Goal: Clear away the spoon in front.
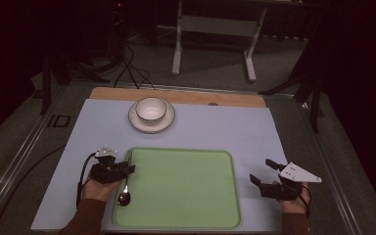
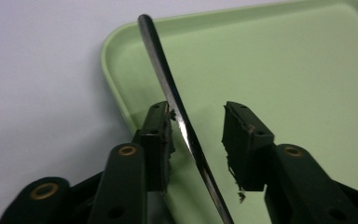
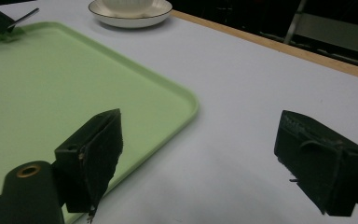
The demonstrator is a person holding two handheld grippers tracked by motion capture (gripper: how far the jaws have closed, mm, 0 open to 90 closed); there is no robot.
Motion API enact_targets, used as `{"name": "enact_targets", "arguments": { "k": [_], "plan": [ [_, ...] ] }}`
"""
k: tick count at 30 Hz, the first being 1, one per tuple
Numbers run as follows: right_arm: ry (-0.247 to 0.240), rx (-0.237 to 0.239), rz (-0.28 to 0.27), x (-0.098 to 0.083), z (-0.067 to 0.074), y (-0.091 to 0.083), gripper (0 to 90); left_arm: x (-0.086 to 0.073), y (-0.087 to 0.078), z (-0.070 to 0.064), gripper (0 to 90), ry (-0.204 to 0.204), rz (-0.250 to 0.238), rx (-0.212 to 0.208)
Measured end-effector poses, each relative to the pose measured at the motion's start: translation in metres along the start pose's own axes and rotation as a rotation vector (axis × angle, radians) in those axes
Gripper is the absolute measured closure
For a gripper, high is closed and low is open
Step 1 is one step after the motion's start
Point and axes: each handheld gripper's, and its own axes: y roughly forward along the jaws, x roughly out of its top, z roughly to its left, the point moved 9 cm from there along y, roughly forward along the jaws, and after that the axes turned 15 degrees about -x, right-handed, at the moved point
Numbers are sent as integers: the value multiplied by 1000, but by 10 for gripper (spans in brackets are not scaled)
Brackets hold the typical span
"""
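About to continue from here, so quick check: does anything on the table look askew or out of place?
The spoon sits oddly: it slants between the left claw's open jaws, touching one pad, bowl hanging over the green tray's left rim. Cup and saucer look tidy.

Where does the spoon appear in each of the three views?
High view: spoon at the green tray's left edge, below the left gripper.
Left gripper view: its handle runs up between the jaws.
Right gripper view: far top left, a thin handle tip.
Shared landmark: the green tray.
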Motion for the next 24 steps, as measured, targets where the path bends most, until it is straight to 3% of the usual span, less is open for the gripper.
{"name": "enact_targets", "arguments": {
  "k": [5,12,16,18,20,24],
  "plan": [
    [-3,1,1,0,0,0,151,1,-1,1,570,12,5,5],
    [-6,-4,4,-1,0,0,151,-9,2,-9,571,34,86,23],
    [-10,-2,3,0,0,1,151,-15,-1,-16,560,35,98,37],
    [-10,-2,3,0,0,1,151,-12,-3,-17,516,57,86,66],
    [-12,0,4,0,1,1,151,-7,-4,-14,455,106,88,106],
    [-12,1,8,-1,1,1,151,4,-1,-4,421,155,74,113]
  ]
}}
